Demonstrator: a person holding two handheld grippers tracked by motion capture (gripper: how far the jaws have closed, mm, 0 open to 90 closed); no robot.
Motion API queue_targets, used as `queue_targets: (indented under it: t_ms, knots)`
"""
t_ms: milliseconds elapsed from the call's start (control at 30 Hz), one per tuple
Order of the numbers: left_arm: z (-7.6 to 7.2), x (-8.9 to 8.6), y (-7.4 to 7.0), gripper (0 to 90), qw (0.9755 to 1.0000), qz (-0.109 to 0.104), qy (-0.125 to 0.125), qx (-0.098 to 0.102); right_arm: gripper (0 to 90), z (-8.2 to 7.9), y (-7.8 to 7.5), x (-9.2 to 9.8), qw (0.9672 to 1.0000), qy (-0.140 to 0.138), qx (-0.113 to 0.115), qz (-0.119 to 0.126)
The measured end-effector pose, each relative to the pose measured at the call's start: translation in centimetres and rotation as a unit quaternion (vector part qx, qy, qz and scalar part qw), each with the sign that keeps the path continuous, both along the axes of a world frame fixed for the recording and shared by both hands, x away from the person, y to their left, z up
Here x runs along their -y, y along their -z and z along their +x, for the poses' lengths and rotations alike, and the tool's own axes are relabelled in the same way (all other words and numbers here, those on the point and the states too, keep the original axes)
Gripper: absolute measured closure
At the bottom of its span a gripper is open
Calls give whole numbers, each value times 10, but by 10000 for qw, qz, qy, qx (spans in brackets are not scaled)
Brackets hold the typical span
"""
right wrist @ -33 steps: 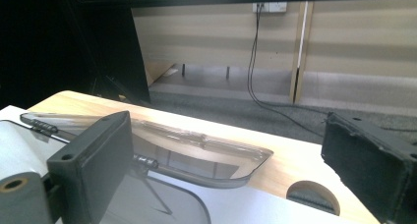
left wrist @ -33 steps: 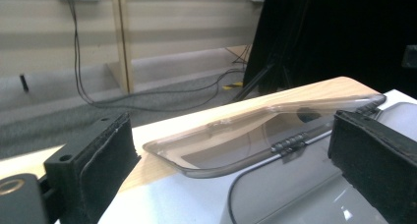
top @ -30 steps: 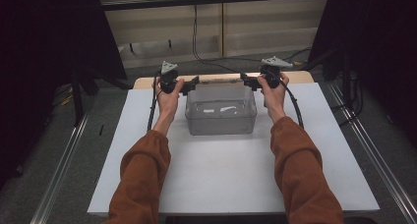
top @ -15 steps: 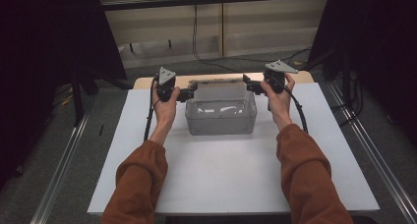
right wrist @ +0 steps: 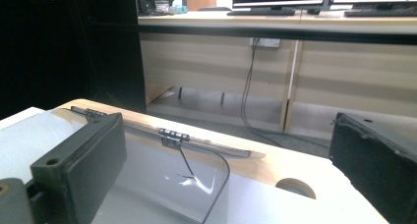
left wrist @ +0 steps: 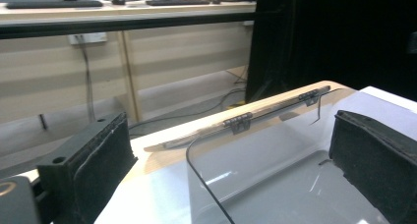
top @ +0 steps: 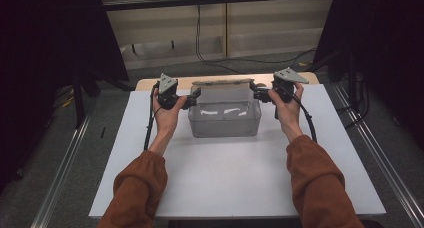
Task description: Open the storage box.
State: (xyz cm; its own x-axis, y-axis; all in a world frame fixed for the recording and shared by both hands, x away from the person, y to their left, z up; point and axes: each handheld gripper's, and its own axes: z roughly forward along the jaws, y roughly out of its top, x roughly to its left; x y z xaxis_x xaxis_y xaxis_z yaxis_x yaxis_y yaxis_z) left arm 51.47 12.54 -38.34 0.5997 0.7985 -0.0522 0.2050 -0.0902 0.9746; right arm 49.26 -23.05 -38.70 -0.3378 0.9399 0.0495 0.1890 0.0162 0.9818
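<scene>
My left gripper [top: 192, 95] sits at the box's [top: 225, 119] left end, its fingers [left wrist: 88, 170] spread wide and holding nothing. In the left gripper view the box's clear left wall rises between the two pads, one pad outside it at 8 o'clock, the other over the box interior at 4 o'clock. I read that as straddling the wall, not touching it, though I cannot be sure of contact.

My right gripper [top: 259, 94] mirrors this at the right end, fingers [right wrist: 81, 167] equally wide and empty. In the right gripper view the clear wall's curved edge runs up between the pads.

The box is a clear tub lying with its long axis left to right across the table [top: 240, 183], near the far edge, directly between the two hands. The left hand [top: 167, 113] is at its 9 o'clock, the right hand [top: 287, 105] at its 3 o'clock, each equally near. Its lid [top: 222, 92] appears to stand open on hinges [left wrist: 238, 120] along the far side, at 12 o'clock.

I judge the coming move turns on each pair of fingers closing across an end wall, so both must stay square to it.

Beyond the box a wooden strip [right wrist: 275, 165] edges the table, with a round hole [right wrist: 295, 187] in it. Nothing stands between fingers and box. Cables trail from each gripper towards me, clear of it.
</scene>
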Motion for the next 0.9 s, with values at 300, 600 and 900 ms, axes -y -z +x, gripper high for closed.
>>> queue_targets:
  t_ms: [300,600,900]
  knots:
    - [-16,-10,9,27,9998,-42,81,172,0,-24,2,4,9999,34,136,-31]
    - [-38,-21,15,30,9996,-150,-48,243,1,-49,4,11,9994,103,321,6]
    - [-65,-25,26,30,9995,-111,47,298,0,-73,12,17,9991,179,345,-190]
